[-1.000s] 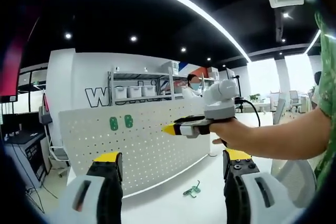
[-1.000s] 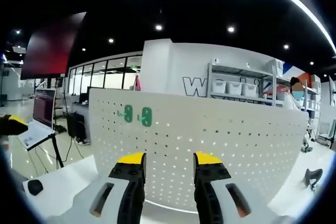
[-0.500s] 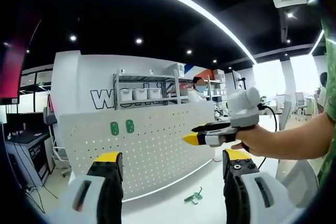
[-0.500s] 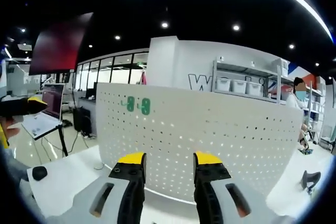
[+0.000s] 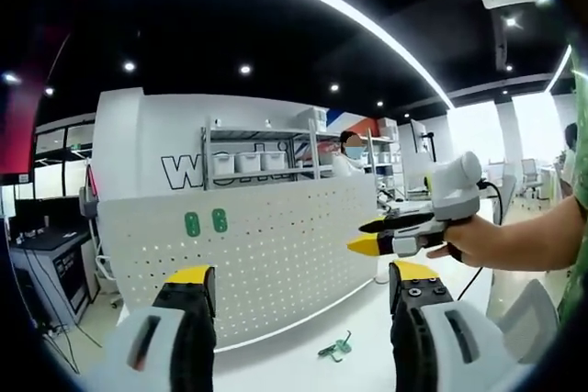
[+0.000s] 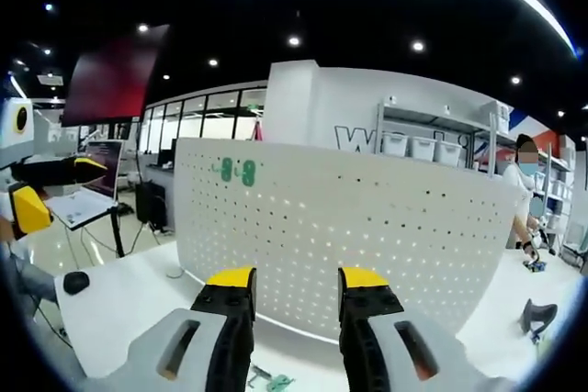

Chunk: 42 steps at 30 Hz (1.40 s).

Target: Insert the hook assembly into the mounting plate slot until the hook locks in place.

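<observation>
A white perforated mounting plate (image 5: 257,259) stands upright on the white table, with two green hooks (image 5: 205,222) hung near its upper left. A loose green hook assembly (image 5: 333,348) lies on the table in front of the plate. My left gripper (image 5: 301,284) is open wide and empty, short of the plate. My right gripper (image 5: 367,243), held in a person's hand, hovers at the right with its jaws slightly apart. In the right gripper view, the right gripper (image 6: 296,278) is open and empty before the plate (image 6: 367,236). The hung hooks (image 6: 237,171) and the loose hook (image 6: 271,379) show there too.
The left gripper (image 6: 50,185) enters the right gripper view from the left. A black mouse (image 6: 73,282) and a laptop (image 6: 87,207) sit left of the plate, and a dark object (image 6: 536,317) lies at the right. Shelving (image 5: 266,158) and a person stand behind.
The right gripper has drifted right and away from the plate in the left gripper view. The right gripper view has dipped, bringing the loose hook and the left gripper into sight.
</observation>
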### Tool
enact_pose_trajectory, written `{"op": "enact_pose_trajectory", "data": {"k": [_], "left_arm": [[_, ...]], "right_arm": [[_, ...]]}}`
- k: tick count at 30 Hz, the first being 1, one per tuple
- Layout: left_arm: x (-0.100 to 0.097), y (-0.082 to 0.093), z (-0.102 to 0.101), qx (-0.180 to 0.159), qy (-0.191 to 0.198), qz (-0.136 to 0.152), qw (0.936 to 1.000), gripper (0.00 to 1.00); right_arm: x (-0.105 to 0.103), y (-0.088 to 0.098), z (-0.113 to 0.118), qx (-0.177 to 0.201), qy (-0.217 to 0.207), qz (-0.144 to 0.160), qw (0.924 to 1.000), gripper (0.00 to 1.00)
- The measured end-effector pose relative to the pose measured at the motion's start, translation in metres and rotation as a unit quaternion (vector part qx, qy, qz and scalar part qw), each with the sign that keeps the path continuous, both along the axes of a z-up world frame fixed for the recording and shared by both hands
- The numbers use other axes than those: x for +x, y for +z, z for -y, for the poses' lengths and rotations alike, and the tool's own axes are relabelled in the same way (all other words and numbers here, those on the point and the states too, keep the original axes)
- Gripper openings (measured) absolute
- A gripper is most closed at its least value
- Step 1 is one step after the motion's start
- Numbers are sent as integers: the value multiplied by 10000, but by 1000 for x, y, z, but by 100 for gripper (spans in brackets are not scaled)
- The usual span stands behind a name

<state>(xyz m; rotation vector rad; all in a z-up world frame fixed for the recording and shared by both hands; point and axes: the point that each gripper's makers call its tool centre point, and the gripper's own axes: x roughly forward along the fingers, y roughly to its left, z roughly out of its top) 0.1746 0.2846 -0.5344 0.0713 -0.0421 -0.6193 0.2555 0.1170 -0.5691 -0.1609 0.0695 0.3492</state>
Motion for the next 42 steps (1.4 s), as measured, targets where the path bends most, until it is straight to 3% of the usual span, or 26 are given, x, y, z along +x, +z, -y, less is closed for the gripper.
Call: {"op": "enact_pose_trajectory", "data": {"k": [7, 22, 42], "left_arm": [[-2, 2, 10, 65, 67, 8, 10000, 79], [2, -4, 11, 153, 137, -64, 9998, 79], [21, -28, 18, 226, -73, -329, 9992, 77]], "right_arm": [[-6, -10, 12, 33, 34, -80, 10000, 35], [-1, -53, 20, 103, -9, -479, 9988, 34], [20, -135, 25, -44, -205, -1367, 9904, 33]]}}
